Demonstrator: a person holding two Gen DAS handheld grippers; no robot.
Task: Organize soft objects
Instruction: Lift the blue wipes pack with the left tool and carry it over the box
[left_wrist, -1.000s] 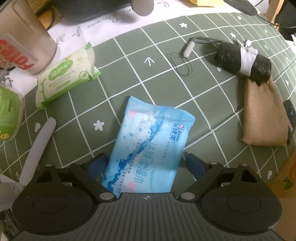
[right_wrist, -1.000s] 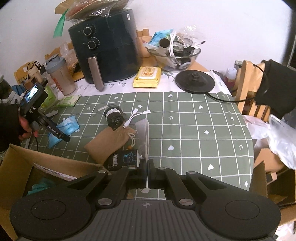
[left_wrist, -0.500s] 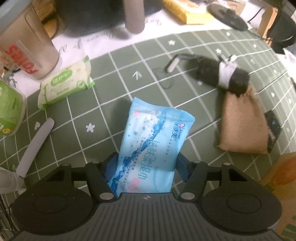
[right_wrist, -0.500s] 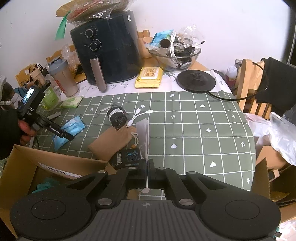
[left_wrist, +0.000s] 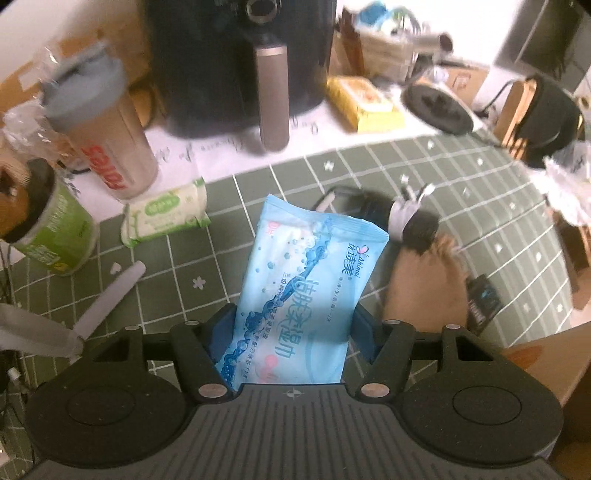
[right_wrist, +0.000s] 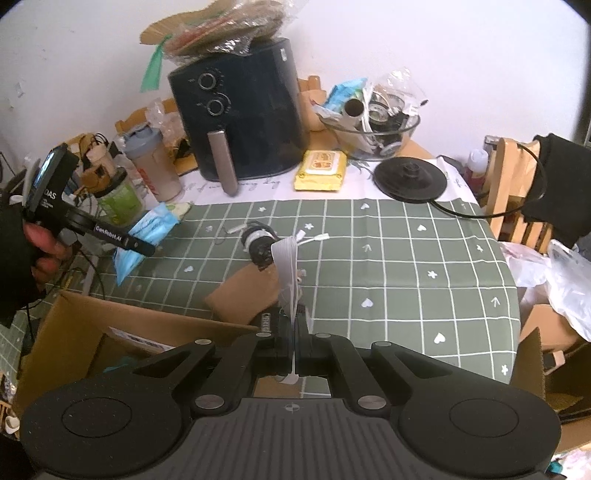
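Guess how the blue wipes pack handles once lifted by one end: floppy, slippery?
The blue wipes pack sticks out from the left tool without drooping, so probably semi-stiff, fairly full. Its glossy film looks slippery; a side squeeze may let it slide. Probably light.

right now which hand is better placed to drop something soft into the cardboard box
Left: its jaws already pinch the blue wipes pack, lifted off the table near the cardboard box. The right gripper holds only a thin strip.

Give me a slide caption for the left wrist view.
Left gripper lifts blue wipes pack above green checked tablecloth.
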